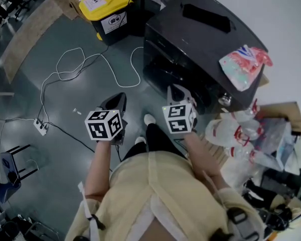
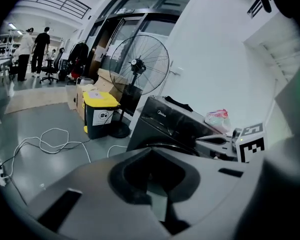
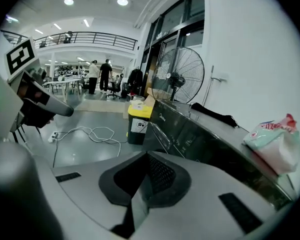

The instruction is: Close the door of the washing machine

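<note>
Both the left gripper (image 1: 119, 99) and the right gripper (image 1: 176, 90) sit pinched together and empty just before the black box-shaped washing machine (image 1: 200, 39). Its door, on the dark front face (image 1: 163, 67), is unclear; closed tips pushing it may slip off the smooth panel.

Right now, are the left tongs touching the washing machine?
Apart. The head view shows a strip of grey floor between the left tongs and the washing machine.
</note>
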Tool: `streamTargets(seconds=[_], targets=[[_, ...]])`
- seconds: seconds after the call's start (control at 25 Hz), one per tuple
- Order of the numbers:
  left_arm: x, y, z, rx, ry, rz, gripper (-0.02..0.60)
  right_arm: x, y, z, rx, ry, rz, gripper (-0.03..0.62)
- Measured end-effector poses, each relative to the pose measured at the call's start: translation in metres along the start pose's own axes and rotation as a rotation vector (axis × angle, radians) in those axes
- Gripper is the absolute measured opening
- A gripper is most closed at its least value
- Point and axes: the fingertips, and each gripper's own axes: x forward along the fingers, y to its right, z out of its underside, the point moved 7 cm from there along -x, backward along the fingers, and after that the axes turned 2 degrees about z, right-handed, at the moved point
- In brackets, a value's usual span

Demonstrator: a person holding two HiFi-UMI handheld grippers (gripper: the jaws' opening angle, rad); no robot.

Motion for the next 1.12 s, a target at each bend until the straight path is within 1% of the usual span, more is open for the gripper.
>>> streamTargets(seconds=[0.16,0.36,0.48,0.8,1.12], targets=[[0.003,0.002,0.001,0.007,-0.010,-0.009,0.003,-0.002,0.002,0.002,0.025,0.002,-0.007,0.005],[0.008,0.007,0.002,0.051,-0.036,-0.023,0.003,-0.003,0.005,0.002,0.065,0.006,-0.020,0.005],[0.008,0.009,0.002,0.060,-0.036,-0.026,0.003,-0.003,0.007,0.002,0.083,0.007,-0.027,0.005],[0.007,0.015,-0.001,0.103,-0.019,0.034,0.003,-0.006,0.010,-0.001,0.156,0.014,-0.065,0.005],[0.006,0.006,-0.008,0.153,0.006,0.037,0.003,-0.007,0.014,0.002,0.179,0.013,-0.061,0.005]])
